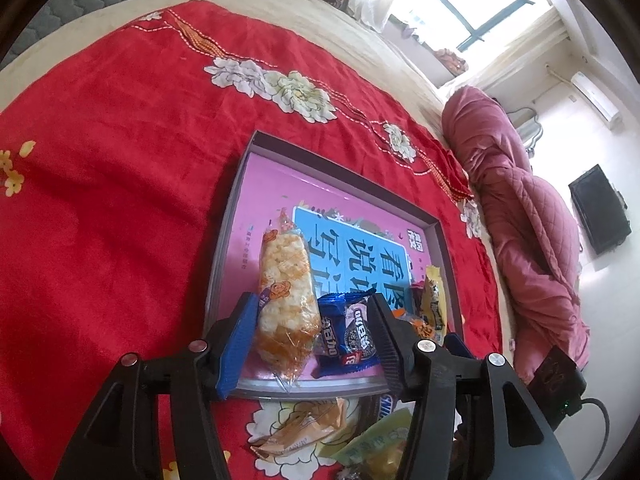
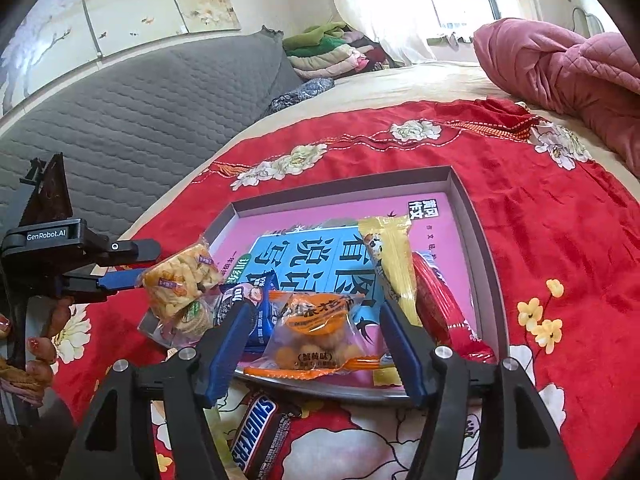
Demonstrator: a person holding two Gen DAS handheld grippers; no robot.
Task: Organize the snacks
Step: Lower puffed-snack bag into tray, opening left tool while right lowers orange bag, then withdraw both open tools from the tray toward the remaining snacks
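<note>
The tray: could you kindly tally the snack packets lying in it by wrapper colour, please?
Blue packet: 1
Yellow packet: 1
Red packet: 1
Clear with orange print: 2, the puffed-rice bar and the ball-snack packet
Total: 5

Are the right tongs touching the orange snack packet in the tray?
Apart. The right wrist view shows the orange snack packet lying in the tray between the right tongs, with a visible gap at each pad.
</note>
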